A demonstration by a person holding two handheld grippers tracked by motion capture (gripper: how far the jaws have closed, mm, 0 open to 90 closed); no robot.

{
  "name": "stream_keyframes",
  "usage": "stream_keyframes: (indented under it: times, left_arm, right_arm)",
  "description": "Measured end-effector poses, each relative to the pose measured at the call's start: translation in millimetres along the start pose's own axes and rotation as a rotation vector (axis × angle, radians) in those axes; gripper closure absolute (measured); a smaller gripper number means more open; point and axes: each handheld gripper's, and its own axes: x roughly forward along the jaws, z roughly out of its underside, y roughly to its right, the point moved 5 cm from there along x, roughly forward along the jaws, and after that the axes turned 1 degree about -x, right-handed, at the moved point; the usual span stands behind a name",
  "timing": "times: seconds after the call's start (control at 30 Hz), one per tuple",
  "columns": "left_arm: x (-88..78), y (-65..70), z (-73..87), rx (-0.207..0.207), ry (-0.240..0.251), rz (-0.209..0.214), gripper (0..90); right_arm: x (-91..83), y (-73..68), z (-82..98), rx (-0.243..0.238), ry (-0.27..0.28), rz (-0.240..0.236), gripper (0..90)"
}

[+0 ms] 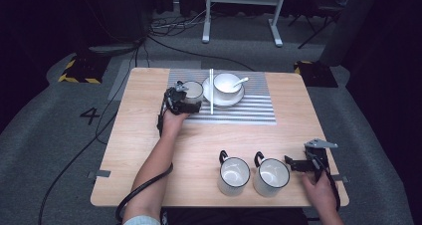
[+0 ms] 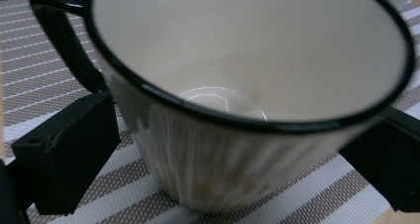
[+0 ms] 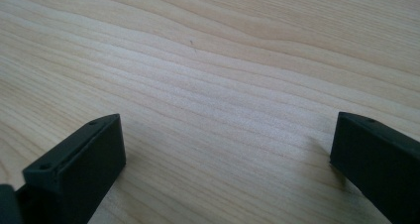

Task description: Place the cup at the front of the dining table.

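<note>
Jaws of left gripper (image 1: 191, 105) straddling the ribbed mug (image 1: 192, 91), one each side of the wall, not visibly clamped (contact hard to tell in the left gripper view). Mug upright on striped mat (image 1: 259, 110), far left of it, just beside chopsticks (image 1: 211, 91) and the bowl (image 1: 227, 83) on its saucer, spoon inside. Handle (image 2: 67, 40) off to one side, clear of the near jaw. If setting down: open wide, back straight out, no sideways drag toward chopsticks. If picking up: grip low on the ribs, keep level. Right gripper (image 1: 294, 164) idle on bench (image 1: 149, 150), jaws spread apart on nothing, just beside two spare mugs (image 1: 253, 175).
</note>
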Motion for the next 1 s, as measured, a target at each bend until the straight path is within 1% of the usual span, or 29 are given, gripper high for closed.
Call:
stream_keyframes:
  times: [0.03, 0.1, 0.13, 0.17, 0.2, 0.23, 0.27, 0.3, 0.33, 0.4, 0.43, 0.47, 0.5, 0.53, 0.6, 0.63, 0.67, 0.7, 0.73, 0.8, 0.83, 0.9, 0.93, 0.97, 1.0]
  left_arm:
    - [0.0, 0.0, 0.0, 0.000, 0.000, 0.000, 0.0]
    - [-8.1, 0.7, -0.3, -0.007, 0.014, 0.004, 0.0]
    - [-12.3, 0.2, -0.6, 0.004, 0.009, 0.002, 0.0]
    - [-15.6, 1.3, -1.1, -0.004, 0.016, 0.011, 0.0]
    - [-18.7, 1.3, -1.5, 0.001, 0.015, 0.014, 0.0]
    - [-23.4, 2.9, -2.7, -0.004, 0.025, 0.017, 0.0]
    - [-28.0, 3.4, -3.3, 0.007, 0.023, 0.019, 0.1]
    - [-35.0, 5.6, -5.2, 0.009, 0.032, 0.014, 0.6]
    - [-35.0, 5.6, -5.2, 0.009, 0.032, 0.014, 0.7]
    - [-44.4, 8.3, -6.7, 0.019, 0.031, 0.015, 0.8]
    - [-48.1, 7.2, -7.6, 0.040, 0.030, 0.006, 0.8]
    - [-50.4, 7.2, -8.4, 0.044, 0.032, 0.000, 0.8]
    - [-53.1, 8.3, -9.4, 0.032, 0.043, -0.004, 0.8]
    - [-57.2, 7.7, -10.0, 0.041, 0.039, -0.012, 0.8]
    - [-65.4, 9.3, -11.0, 0.046, 0.048, -0.008, 0.8]
    - [-72.6, 11.3, -11.8, 0.045, 0.062, -0.005, 0.8]
    - [-72.6, 11.3, -11.8, 0.045, 0.062, -0.005, 0.8]
    - [-77.7, 11.3, -12.3, 0.057, 0.065, -0.011, 0.8]
    - [-80.1, 12.9, -12.2, 0.045, 0.069, -0.003, 0.8]
    - [-89.3, 12.4, -11.7, 0.056, 0.075, -0.006, 0.8]
    - [-93.1, 13.0, -10.7, 0.053, 0.073, 0.001, 0.8]
    - [-101.3, 12.7, -8.4, 0.063, 0.064, 0.006, 0.9]
    - [-105.6, 12.8, -7.1, 0.063, 0.061, 0.006, 1.0]
    - [-115.1, 11.5, -5.1, 0.072, 0.059, 0.002, 1.2]
    - [-118.2, 10.4, -4.5, 0.076, 0.064, -0.003, 1.3]
  right_arm:
    - [0.0, 0.0, 0.0, 0.000, 0.000, 0.000, 0.5]
    - [0.0, 0.0, 0.0, 0.000, 0.000, 0.000, 0.5]
    - [0.0, 0.0, 0.0, 0.000, 0.000, 0.000, 0.5]
    - [0.0, 0.0, 0.0, 0.000, 0.000, 0.000, 0.5]
    - [0.0, 0.0, 0.0, 0.000, 0.000, 0.000, 0.5]
    - [0.0, 0.0, 0.0, 0.000, 0.000, 0.000, 0.5]
    - [0.0, -0.1, 0.0, 0.000, 0.000, 0.000, 0.5]
    - [0.0, -0.1, 0.0, 0.001, 0.000, 0.001, 0.5]
    - [0.0, -0.1, 0.0, 0.001, 0.000, 0.001, 0.5]
    - [-0.1, -0.2, 0.1, 0.002, 0.000, 0.002, 0.5]
    - [-0.1, -0.2, 0.1, 0.002, 0.000, 0.002, 0.5]
    - [-0.1, -0.2, 0.1, 0.002, 0.000, 0.002, 0.5]
    - [-0.1, -0.2, 0.1, 0.002, 0.000, 0.002, 0.4]
    - [0.0, -0.2, 0.0, 0.002, 0.000, 0.002, 0.5]
    - [0.4, -0.7, -0.5, 0.002, 0.003, 0.000, 0.5]
    - [0.4, -1.2, -0.7, 0.003, 0.002, -0.002, 0.4]
    - [0.4, -1.2, -0.7, 0.003, 0.002, -0.002, 0.4]
    - [0.5, -1.4, -0.8, 0.002, 0.003, -0.002, 0.5]
    - [0.5, -1.5, -0.8, 0.003, 0.002, -0.002, 0.5]
    - [0.5, -1.5, -0.8, 0.003, 0.002, -0.002, 0.4]
    - [0.5, -1.5, -0.8, 0.003, 0.002, -0.002, 0.5]
    - [0.5, -1.5, -0.8, 0.003, 0.002, -0.002, 0.5]
    - [0.5, -1.7, -0.9, 0.005, 0.001, -0.003, 0.4]
    - [0.5, -1.7, -0.9, 0.005, 0.001, -0.003, 0.5]
    - [0.5, -1.7, -0.9, 0.005, 0.002, -0.003, 0.5]
